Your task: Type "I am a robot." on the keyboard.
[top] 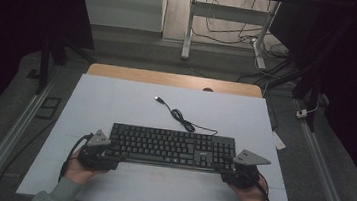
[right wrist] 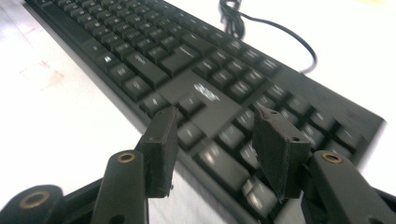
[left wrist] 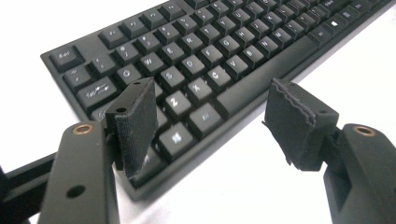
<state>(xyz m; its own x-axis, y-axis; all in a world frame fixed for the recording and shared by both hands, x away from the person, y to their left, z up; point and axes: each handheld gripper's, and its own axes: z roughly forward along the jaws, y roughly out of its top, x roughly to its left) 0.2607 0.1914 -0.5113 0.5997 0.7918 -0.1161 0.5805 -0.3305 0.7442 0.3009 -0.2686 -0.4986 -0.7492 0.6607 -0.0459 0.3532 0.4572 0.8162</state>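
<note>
The black keyboard (top: 171,147) lies flat on the white table (top: 116,104), its 2 near corners just ahead of the jaws: the left gripper (left wrist: 212,123) is spread wide over the near-left corner, the right gripper (right wrist: 215,149) parted over the numpad end, neither grasping anything. Closing from here, pads could land on keycaps rather than the frame edge, pressing or popping keys. If the 2 sides lift unevenly, the board may twist, slip, or drag its cable (top: 182,117).

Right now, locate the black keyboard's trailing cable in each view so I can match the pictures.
High view: the black keyboard cable snakes behind the black keyboard, centre of the table.
Left gripper view: I can't see it.
Right gripper view: it curls at top, right of centre.
Shared landmark: the keyboard.
</note>
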